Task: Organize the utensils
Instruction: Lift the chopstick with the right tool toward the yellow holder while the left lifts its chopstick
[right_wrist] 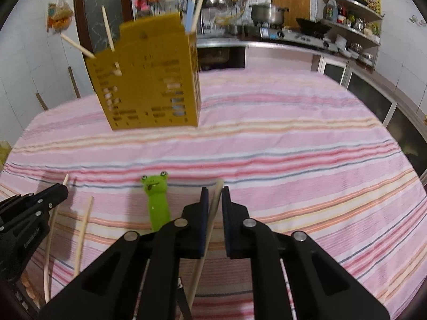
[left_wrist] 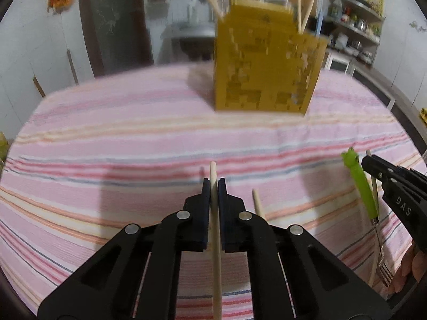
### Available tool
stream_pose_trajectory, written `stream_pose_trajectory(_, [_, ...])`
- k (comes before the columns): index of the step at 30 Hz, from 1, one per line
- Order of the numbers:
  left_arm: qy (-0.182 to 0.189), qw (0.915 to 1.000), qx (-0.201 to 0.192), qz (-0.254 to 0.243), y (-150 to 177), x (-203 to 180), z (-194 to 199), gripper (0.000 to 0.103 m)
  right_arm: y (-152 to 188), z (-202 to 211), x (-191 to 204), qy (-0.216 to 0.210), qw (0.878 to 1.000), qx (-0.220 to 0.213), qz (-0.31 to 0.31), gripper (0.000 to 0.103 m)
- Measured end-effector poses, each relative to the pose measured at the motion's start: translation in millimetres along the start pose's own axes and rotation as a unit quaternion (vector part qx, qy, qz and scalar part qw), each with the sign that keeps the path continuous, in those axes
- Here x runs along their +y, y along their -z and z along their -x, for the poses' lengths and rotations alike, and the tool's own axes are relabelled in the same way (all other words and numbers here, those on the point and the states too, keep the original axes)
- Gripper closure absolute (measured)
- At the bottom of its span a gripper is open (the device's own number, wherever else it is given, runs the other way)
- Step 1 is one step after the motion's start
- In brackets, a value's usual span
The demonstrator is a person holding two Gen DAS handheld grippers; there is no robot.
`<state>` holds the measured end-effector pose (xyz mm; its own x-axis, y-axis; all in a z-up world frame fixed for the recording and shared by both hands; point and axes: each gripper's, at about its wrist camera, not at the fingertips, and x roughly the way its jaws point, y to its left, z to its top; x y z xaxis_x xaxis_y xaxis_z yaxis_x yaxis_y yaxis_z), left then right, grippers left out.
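A yellow perforated utensil holder (left_wrist: 269,64) stands at the far side of the striped table, with several chopsticks in it; it also shows in the right wrist view (right_wrist: 149,80). My left gripper (left_wrist: 213,184) is shut on a pale chopstick (left_wrist: 216,253), held above the cloth. My right gripper (right_wrist: 215,193) is shut on another chopstick (right_wrist: 206,240); it shows at the right edge of the left wrist view (left_wrist: 395,181). A green frog-handled fork (right_wrist: 157,200) lies on the cloth left of my right gripper. Loose chopsticks (right_wrist: 84,226) lie nearby.
The pink striped tablecloth (right_wrist: 293,146) covers the table. A kitchen counter with a pot (right_wrist: 268,13) and shelves (right_wrist: 352,21) runs behind. A dark door (left_wrist: 114,18) is at the back left. A chopstick (left_wrist: 258,204) lies right of my left gripper.
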<state>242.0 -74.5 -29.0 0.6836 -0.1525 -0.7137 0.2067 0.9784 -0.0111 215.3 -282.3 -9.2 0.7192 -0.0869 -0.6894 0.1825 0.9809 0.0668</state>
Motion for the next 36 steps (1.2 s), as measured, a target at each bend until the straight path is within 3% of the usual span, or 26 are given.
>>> stream_pose_trajectory(8, [-0.002,0.9938,-0.111,0.002,-7.1,1.2,51.4,0.098,-7.3,38.3,1.0,-0.005,0.997,-0.078,-0.003,0.094])
stream_pose_trajectory(14, [-0.001,0.9866,-0.163,0.006,-9.9,3.5,78.4,0.098,-8.9,55.0,-4.5,-0.005,0.993,-0.119,-0.01,0.094])
stream_pose_trajectory(21, [-0.002,0.9824,-0.187,0.012,-9.7,8.5,91.2,0.098,-7.6,67.5,-10.4,-0.009,0.989,-0.149,-0.019,0.095])
stream_pose_trajectory(28, [0.007,0.9768,-0.213,0.018,-10.8,9.3,105.4,0.098,-6.7,89.2,-15.8,-0.015,0.978,-0.207,-0.023,0.097])
stream_pose_trajectory(36, [0.017,0.9734,-0.227,0.023,-10.7,13.4,109.1,0.098,-3.1,99.8,-12.1,-0.032,0.973,-0.229,-0.019,0.097])
